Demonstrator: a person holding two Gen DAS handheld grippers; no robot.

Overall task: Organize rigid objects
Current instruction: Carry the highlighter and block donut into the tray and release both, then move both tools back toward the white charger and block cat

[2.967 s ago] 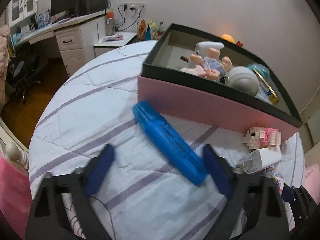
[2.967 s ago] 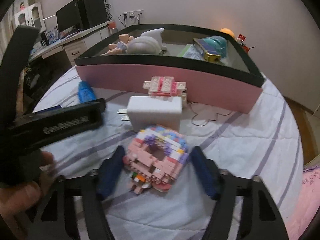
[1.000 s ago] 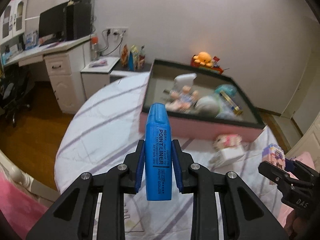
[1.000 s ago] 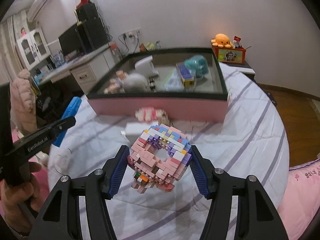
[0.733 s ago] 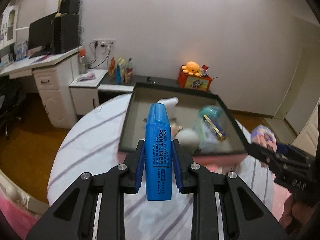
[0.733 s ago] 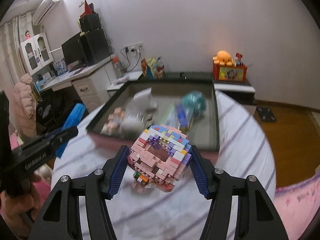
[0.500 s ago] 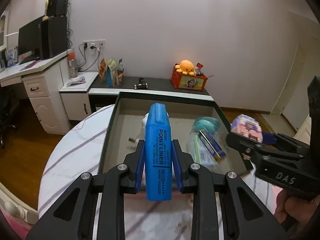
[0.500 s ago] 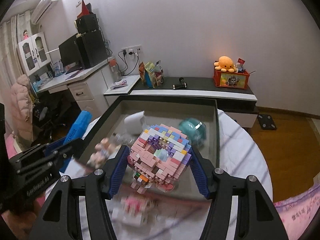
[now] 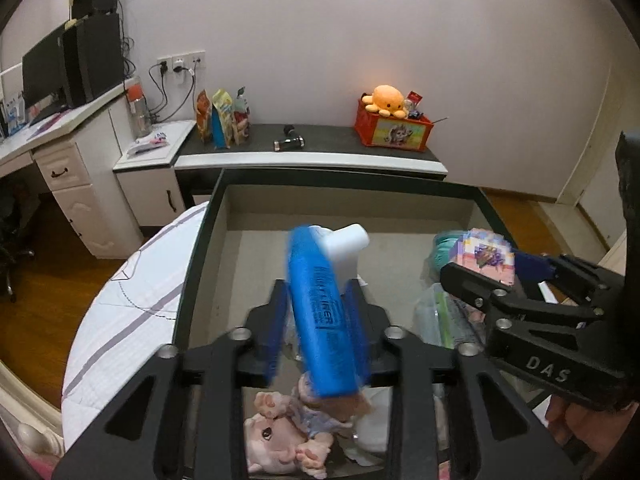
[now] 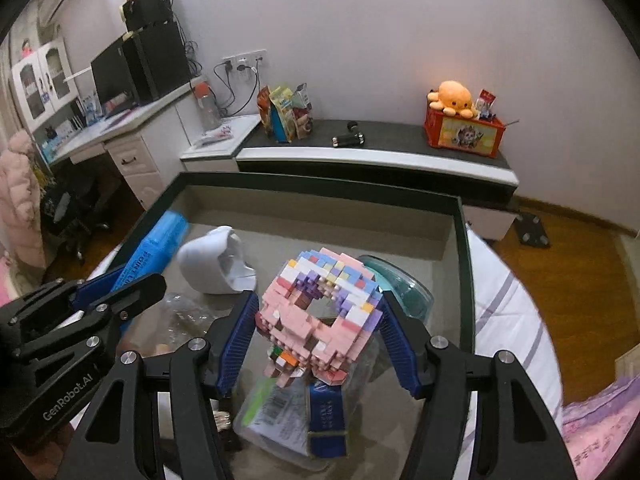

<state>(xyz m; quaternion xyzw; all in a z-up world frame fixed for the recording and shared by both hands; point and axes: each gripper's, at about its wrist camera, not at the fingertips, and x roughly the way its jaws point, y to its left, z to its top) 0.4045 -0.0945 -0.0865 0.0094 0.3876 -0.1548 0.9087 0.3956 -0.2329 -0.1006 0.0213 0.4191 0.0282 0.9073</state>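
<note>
1. The dark-rimmed storage box [image 10: 464, 240] now lies right under both my grippers; a second ago I was carrying toward it from over the striped bedspread [image 9: 132, 300].
2. Already inside it: a white plastic piece [image 10: 216, 260] at far left, a teal round container [image 10: 404, 288] at right, a plush doll [image 9: 280, 436] near me.
3. My right gripper [image 10: 316, 332] is opening. The pink brick donut [image 10: 320, 316] sits between the spread jaws with gaps at both sides, so I judge it released over the box.
4. My left gripper [image 9: 316, 336] is opening too. The blue highlighter [image 9: 320, 316] has tilted, blurred, slipping free between the pads.
5. Both should land inside. The building-block piece and charger outside come next.
</note>
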